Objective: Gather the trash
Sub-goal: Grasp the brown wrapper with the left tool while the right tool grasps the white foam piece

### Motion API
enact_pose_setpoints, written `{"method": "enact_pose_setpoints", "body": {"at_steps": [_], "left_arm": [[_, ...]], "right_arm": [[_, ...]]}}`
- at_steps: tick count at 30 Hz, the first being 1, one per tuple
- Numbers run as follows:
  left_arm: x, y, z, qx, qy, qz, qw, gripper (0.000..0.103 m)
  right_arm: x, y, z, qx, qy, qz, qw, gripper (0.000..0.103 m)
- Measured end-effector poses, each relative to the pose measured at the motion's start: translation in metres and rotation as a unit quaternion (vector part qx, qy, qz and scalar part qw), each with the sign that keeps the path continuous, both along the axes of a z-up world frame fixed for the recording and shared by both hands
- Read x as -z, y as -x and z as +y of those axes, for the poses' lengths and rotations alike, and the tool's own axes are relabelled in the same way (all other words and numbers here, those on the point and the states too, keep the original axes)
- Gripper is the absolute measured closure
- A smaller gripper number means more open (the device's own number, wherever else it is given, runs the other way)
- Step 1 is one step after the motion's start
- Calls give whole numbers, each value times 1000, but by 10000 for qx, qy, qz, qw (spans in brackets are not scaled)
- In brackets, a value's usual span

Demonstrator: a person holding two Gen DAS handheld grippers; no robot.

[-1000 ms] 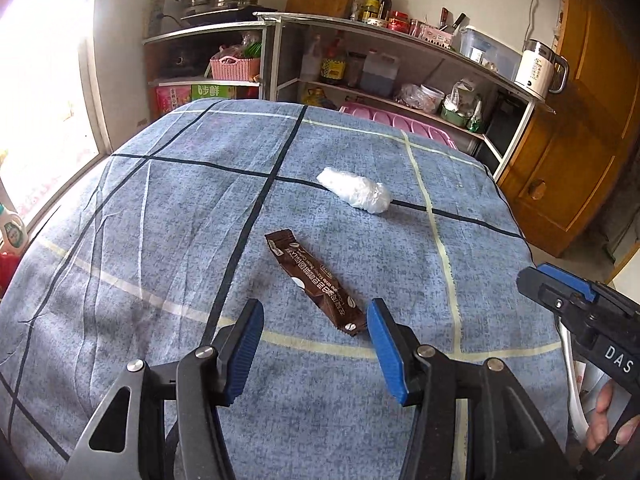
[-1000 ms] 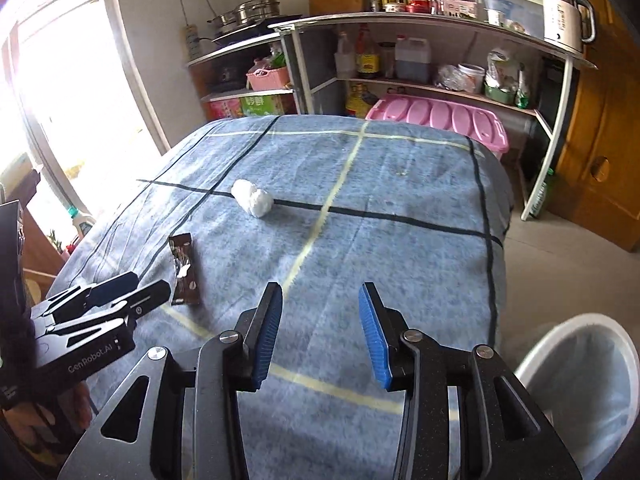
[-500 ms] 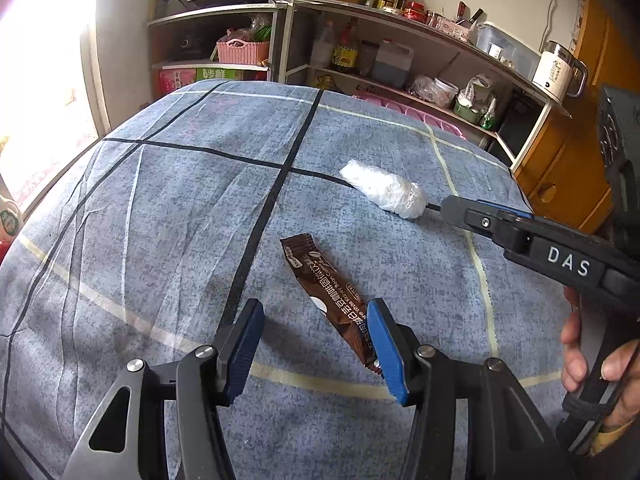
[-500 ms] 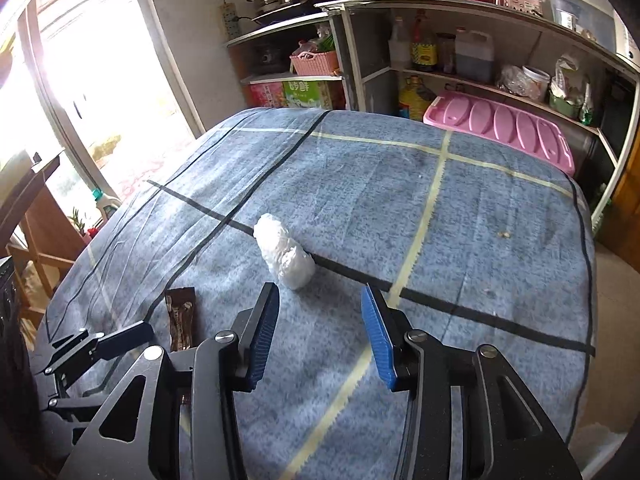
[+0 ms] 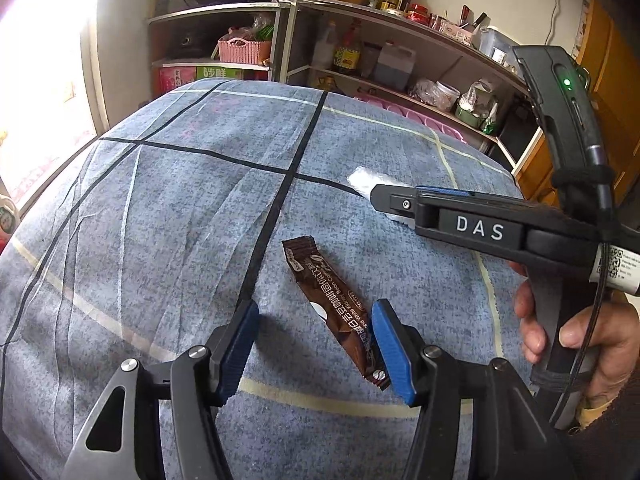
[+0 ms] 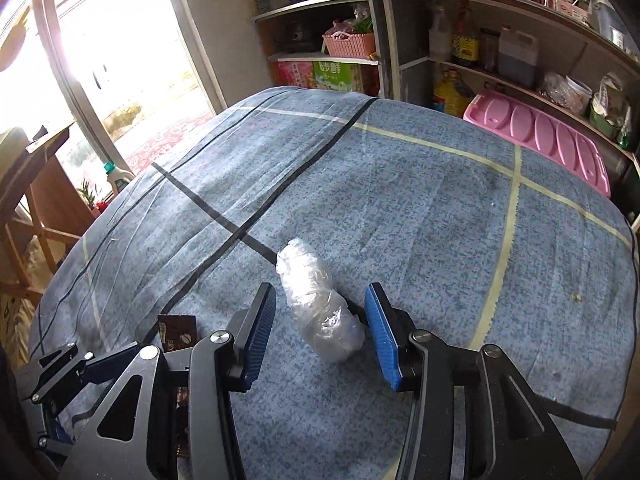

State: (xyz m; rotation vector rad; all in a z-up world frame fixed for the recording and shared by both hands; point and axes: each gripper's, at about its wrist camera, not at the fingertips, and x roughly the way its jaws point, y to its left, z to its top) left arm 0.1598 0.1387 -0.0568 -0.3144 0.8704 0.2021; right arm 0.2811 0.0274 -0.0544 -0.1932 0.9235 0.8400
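A brown snack wrapper [image 5: 336, 312] lies flat on the blue cloth-covered table [image 5: 180, 216]. My left gripper [image 5: 316, 344] is open, and the wrapper's near end lies between its blue pads, close to the right pad. A crumpled clear plastic wad [image 6: 316, 304] lies further back. My right gripper [image 6: 320, 332] is open with the wad between its pads, not touching. In the left wrist view the right gripper [image 5: 448, 216] covers most of the wad [image 5: 364, 182]. The wrapper's top [image 6: 176, 330] shows in the right wrist view behind the left gripper [image 6: 60, 384].
Metal shelves [image 5: 400, 60] with bottles, jars and a pink basket [image 5: 244, 50] stand behind the table. A pink tray [image 6: 540, 136] sits beyond the far edge. A bright glass door [image 6: 112, 64] and a wooden chair [image 6: 28, 208] are on the left.
Both grippers have moved forward. The left now straddles the wrapper's near end, and the right has reached the plastic wad and straddles it. Both stay open.
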Motion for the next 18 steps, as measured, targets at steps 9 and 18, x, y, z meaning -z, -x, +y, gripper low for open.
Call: {"method": "enact_pose_setpoints", "body": {"at_steps": [9,18], "left_arm": [[1,0,1,-110,-107,0,9999,57],[0,3,5,-132,-66,18,9999,82]], "right_arm": [[2,3,-2,6,4,-5,10000,67],[2,8,-8,66,-10,-7,10000,74]]}}
